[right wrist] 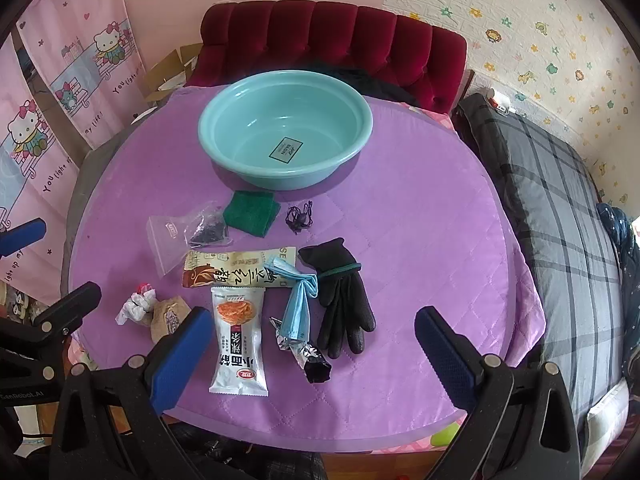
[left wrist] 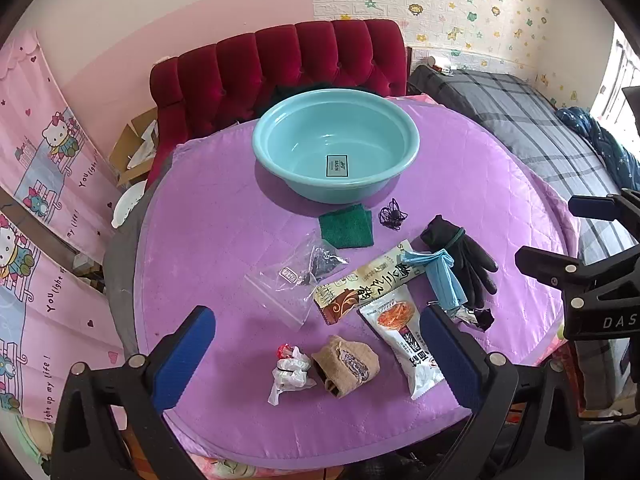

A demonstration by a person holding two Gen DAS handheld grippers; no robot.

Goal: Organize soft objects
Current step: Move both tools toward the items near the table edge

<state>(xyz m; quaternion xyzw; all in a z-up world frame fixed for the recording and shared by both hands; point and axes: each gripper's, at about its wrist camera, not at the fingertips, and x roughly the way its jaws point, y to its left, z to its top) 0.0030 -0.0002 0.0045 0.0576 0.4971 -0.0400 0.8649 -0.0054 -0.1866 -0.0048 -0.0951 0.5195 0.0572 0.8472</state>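
A teal basin [left wrist: 256, 140] [right wrist: 202, 128] stands empty at the far side of the purple table. In front of it lie a green cloth [left wrist: 346, 226] [right wrist: 250, 212], a black glove [left wrist: 464, 260] [right wrist: 340, 300], a blue face mask [left wrist: 440, 276] [right wrist: 298, 300] and a rolled beige sock [left wrist: 346, 364] [right wrist: 168, 316]. My left gripper [left wrist: 318, 314] [right wrist: 71, 256] hovers open above the sock. To its right, my right gripper [right wrist: 313, 314] [left wrist: 546, 229] hangs open over the mask and glove. Neither holds anything.
Two snack packets [left wrist: 404, 340] [left wrist: 368, 280], a zip bag [left wrist: 296, 276], a purple cord [left wrist: 392, 216], a crumpled white wrapper [left wrist: 290, 372] and a foil wrapper [right wrist: 308, 356] lie among the soft things. A red headboard [left wrist: 280, 64] stands behind the table, a plaid bed [right wrist: 560, 200] to the right.
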